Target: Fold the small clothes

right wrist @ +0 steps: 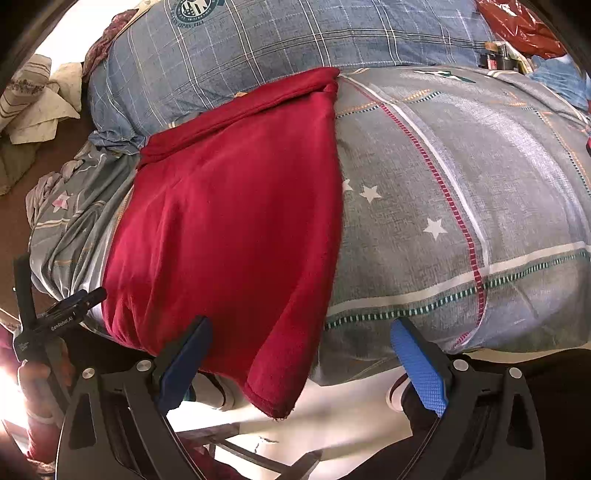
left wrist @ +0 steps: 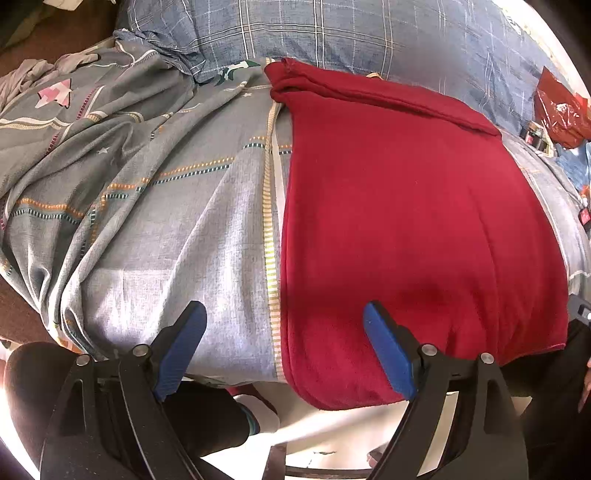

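The red cloth [left wrist: 406, 221] lies flat on the bed [left wrist: 184, 229], its near edge hanging over the side. The left gripper [left wrist: 284, 332] and right gripper [right wrist: 303, 347] both stand wide and empty. Risk: a pinch could catch the bedsheet too, or the overhang could slide off. Count: one cloth, two grippers.

Sunlit grey patterned bedsheet [left wrist: 166, 229], blue plaid pillow [left wrist: 332, 33], pale floor [right wrist: 351, 417]

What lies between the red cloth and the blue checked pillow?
Nothing: in both wrist views the red cloth's far folded edge lies directly against the blue checked pillow.
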`<state>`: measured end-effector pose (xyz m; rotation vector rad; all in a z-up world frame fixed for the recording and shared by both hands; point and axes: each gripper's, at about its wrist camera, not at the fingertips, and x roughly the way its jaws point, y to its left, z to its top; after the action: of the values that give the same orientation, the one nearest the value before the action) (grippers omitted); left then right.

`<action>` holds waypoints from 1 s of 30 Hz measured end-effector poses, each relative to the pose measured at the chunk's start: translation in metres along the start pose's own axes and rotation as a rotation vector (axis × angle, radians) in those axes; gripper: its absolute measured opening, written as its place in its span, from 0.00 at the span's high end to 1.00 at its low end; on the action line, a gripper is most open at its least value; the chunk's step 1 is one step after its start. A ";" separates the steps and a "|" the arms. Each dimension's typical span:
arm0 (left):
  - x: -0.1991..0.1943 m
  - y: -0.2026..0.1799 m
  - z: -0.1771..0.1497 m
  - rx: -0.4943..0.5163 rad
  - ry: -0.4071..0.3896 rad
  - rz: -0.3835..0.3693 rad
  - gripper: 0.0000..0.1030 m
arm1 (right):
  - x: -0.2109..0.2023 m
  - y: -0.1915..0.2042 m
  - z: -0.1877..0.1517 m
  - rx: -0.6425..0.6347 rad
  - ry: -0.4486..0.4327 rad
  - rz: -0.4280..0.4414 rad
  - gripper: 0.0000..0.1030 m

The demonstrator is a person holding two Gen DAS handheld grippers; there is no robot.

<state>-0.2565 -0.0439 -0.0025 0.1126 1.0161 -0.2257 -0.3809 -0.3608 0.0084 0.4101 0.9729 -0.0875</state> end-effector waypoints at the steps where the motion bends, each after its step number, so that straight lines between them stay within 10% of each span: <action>1: 0.000 0.000 0.001 -0.002 0.001 -0.004 0.15 | 0.001 0.001 0.000 -0.001 0.004 -0.001 0.05; 30: 0.011 0.007 -0.015 -0.028 0.097 -0.115 0.15 | 0.019 0.005 0.004 0.018 0.067 0.081 0.07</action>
<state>-0.2614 -0.0355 -0.0201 0.0394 1.1235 -0.3130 -0.3656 -0.3552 -0.0036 0.4711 1.0204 -0.0094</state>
